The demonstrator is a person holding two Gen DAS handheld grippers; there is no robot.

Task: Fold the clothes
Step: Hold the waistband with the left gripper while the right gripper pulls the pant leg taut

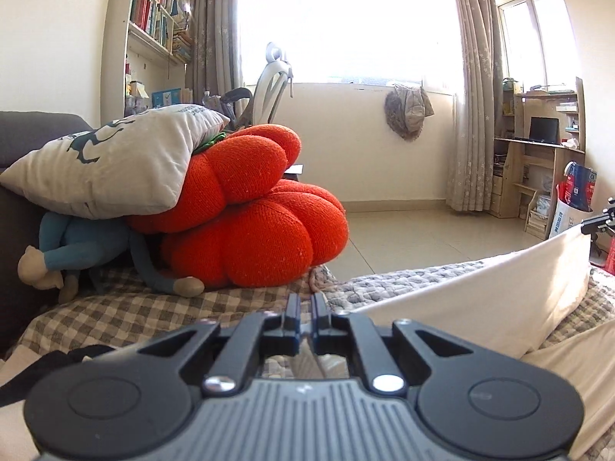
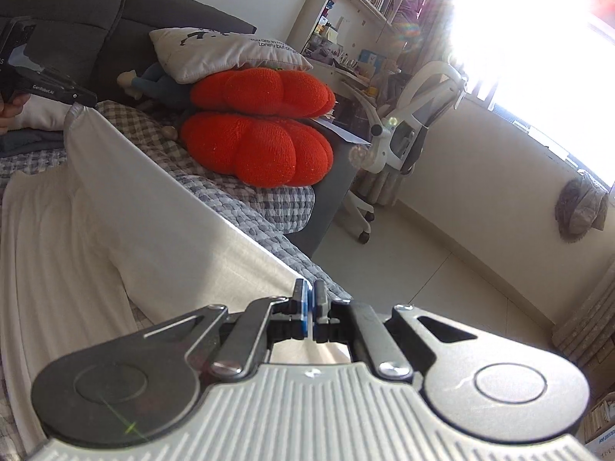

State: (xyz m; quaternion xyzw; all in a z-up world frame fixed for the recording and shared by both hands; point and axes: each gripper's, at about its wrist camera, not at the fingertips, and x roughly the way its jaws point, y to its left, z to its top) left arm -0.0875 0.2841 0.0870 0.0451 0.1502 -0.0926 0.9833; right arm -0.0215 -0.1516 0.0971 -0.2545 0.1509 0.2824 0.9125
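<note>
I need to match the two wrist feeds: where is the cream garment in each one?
Left wrist view: the cream garment rises at lower right, its edge stretched taut from the left gripper to the far corner at the right edge.
Right wrist view: it fills the left and centre, its edge running from the right gripper up to the other gripper at upper left.
Shared landmark: the orange cushions on the bed.

The black body of the left tongs (image 2: 46,86) carries white lettering "GenRobot.AI". The grey printed cushion (image 2: 226,53) reads "Lonely but"; remaining words are cut off.
</note>
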